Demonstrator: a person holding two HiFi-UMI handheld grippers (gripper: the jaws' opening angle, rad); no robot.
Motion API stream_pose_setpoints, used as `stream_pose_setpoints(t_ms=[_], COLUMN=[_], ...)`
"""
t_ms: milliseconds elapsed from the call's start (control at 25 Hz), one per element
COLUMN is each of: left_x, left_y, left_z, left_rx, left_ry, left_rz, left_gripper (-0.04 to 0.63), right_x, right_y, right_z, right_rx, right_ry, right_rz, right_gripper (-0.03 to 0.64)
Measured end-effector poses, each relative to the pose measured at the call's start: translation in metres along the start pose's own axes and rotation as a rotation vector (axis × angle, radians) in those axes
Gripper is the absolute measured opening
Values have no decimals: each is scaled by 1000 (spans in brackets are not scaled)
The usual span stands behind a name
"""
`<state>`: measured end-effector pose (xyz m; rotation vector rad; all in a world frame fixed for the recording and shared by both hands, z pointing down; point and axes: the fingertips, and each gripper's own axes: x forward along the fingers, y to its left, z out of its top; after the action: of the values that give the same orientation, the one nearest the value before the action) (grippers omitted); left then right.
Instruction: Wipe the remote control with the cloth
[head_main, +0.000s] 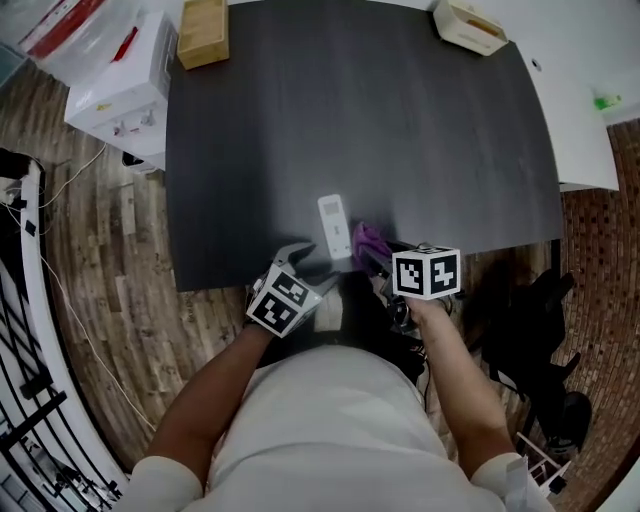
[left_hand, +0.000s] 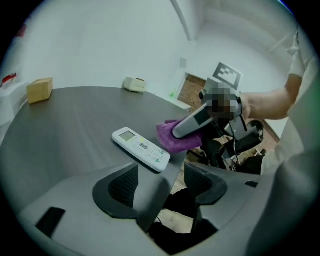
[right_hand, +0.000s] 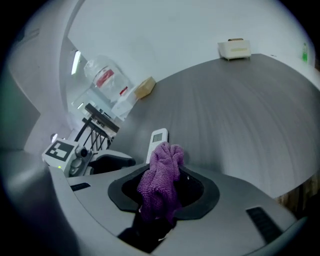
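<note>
The white remote control (head_main: 335, 226) lies flat by the desk's (head_main: 400, 120) near edge. The right gripper (right_hand: 164, 192) clamps the purple cloth (right_hand: 161, 170) just beside it. The left gripper (left_hand: 160, 182) stands wide and empty.

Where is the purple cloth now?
In the head view, the purple cloth is pinched in the right gripper at the near edge of the table, just right of the white remote.

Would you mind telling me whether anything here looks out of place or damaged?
Nothing is spilled or damaged. The remote control lies flat near the table's front edge; the cloth sits bunched in the right claw.
</note>
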<state>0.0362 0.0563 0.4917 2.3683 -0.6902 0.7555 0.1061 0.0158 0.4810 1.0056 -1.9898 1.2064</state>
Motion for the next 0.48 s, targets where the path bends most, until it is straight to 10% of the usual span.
stream_pose_setpoints(t_ms=[480], left_x=[18], left_y=[29], left_z=[6], left_rx=[154], left_ry=[74], left_rz=[43], left_gripper=[262], right_x=[27], right_y=[9], right_z=[0], right_rx=[19], right_ry=[67], right_rz=[102], right_gripper=[129])
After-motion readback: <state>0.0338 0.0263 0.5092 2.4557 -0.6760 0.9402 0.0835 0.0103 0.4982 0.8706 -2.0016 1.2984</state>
